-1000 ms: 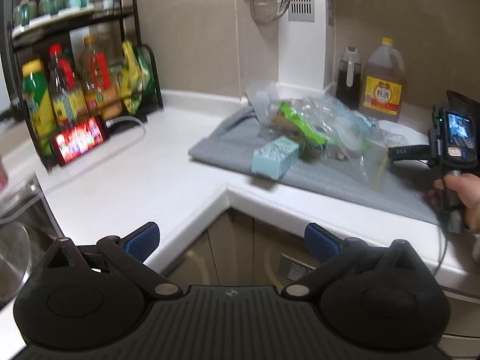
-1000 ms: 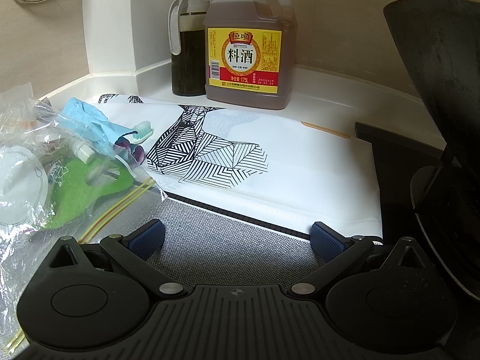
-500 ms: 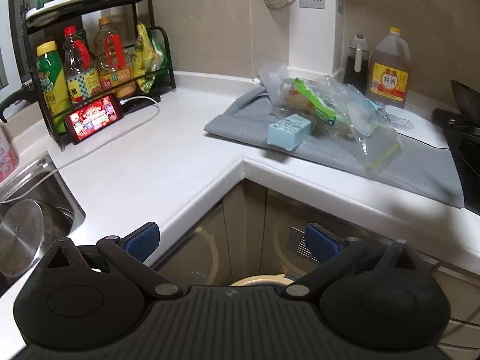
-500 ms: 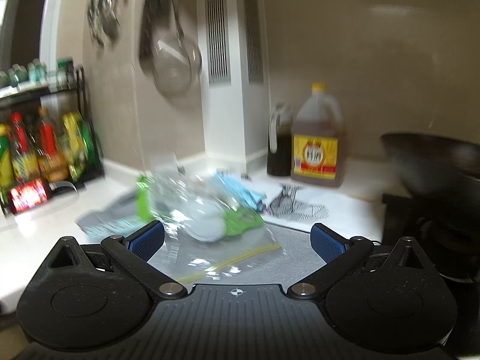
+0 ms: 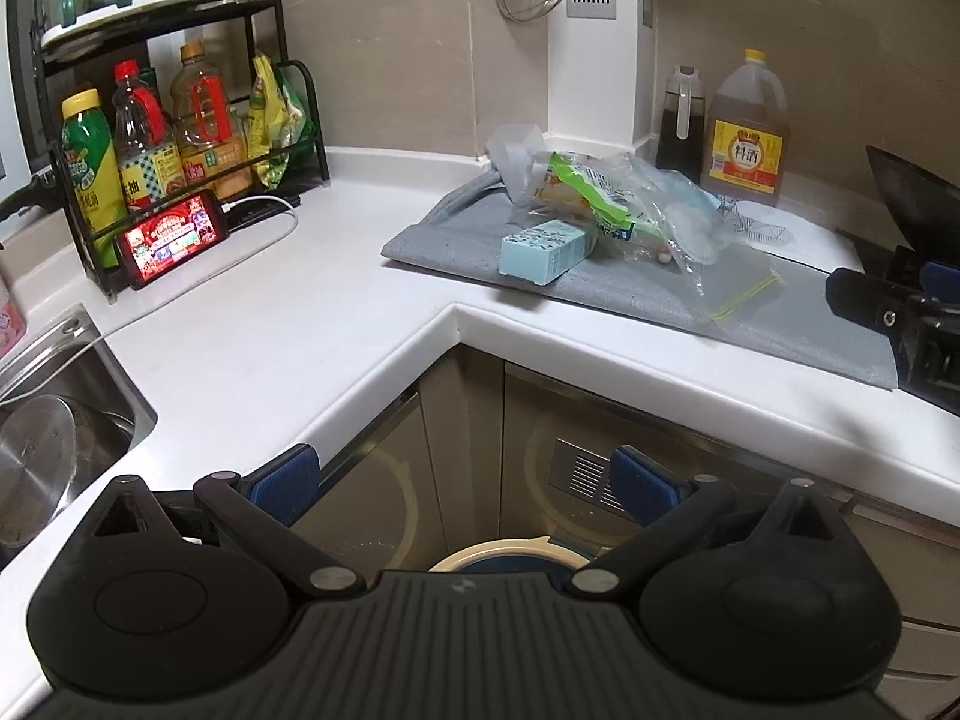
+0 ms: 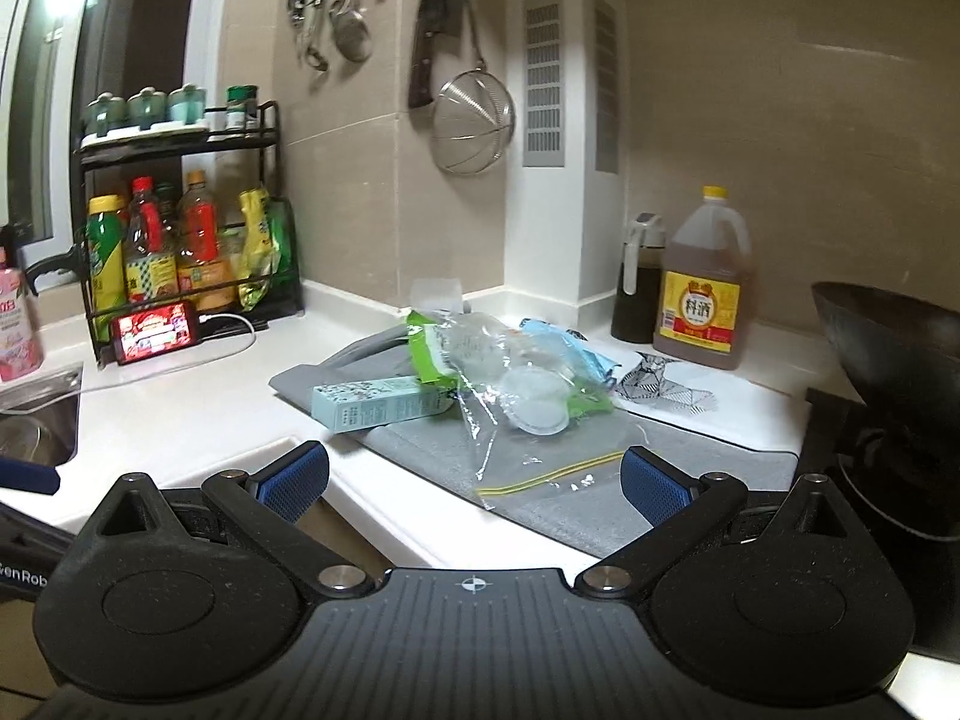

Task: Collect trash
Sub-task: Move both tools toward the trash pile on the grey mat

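A pile of trash lies on a grey mat (image 5: 456, 240) (image 6: 690, 450) on the white counter: a pale teal box (image 5: 547, 249) (image 6: 384, 405), a green wrapper (image 5: 591, 187) (image 6: 429, 348), a clear zip bag (image 5: 714, 264) (image 6: 540, 462) and a blue wrapper (image 6: 567, 348). My left gripper (image 5: 465, 483) is open and empty, held off the counter's inner corner above a round bin (image 5: 501, 555). My right gripper (image 6: 474, 477) is open and empty, just short of the zip bag; it also shows at the right edge of the left wrist view (image 5: 900, 312).
A black rack of bottles (image 5: 162, 138) (image 6: 186, 240) and a lit phone (image 5: 174, 237) (image 6: 153, 330) stand at the left. A sink (image 5: 48, 432) is at the far left. An oil jug (image 5: 747, 132) (image 6: 705, 294) and a dark wok (image 6: 888, 354) are at the right.
Both grippers have pulled back from the counter. The right one was close over the mat by the jug and now looks at the whole pile from farther off. The bin has come into the left view.
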`<state>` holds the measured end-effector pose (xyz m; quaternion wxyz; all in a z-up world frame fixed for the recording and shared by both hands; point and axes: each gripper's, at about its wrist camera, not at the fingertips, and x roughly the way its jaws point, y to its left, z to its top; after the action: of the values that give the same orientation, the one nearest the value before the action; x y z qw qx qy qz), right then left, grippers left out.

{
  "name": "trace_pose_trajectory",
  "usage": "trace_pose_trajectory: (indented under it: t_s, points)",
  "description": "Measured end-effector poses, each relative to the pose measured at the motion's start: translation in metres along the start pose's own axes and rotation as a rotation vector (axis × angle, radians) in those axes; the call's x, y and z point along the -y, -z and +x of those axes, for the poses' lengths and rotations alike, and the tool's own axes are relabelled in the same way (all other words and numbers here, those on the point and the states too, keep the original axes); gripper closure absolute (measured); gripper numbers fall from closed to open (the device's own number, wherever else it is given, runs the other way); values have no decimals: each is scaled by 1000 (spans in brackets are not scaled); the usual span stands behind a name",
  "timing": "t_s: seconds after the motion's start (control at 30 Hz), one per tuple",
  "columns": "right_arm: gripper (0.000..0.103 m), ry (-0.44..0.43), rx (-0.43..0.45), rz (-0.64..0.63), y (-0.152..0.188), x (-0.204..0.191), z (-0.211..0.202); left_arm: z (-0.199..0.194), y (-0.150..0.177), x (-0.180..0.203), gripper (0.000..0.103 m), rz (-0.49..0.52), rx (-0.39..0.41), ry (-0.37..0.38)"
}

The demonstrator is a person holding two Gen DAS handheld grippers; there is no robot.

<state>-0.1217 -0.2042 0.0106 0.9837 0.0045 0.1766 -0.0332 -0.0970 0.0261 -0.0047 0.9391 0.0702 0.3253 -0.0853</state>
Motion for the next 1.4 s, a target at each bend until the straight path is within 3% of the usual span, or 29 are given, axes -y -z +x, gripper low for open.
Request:
trace_pose_trajectory:
  t_s: [0.73, 0.97, 1.2, 1.4]
  points:
    - [0, 45, -60, 21, 3, 10, 54, 29, 2, 1, 0, 22, -57, -26]
    - [0, 71, -60, -18, -5, 8, 99, 34, -2, -5, 0, 5, -68, -42]
    - [0, 160, -133, -50, -1, 3, 166, 38, -4, -8, 0, 4, -82, -61]
    - [1, 235, -140, -136, 2, -4, 206, 41, -11, -9, 0, -1, -83, -63]
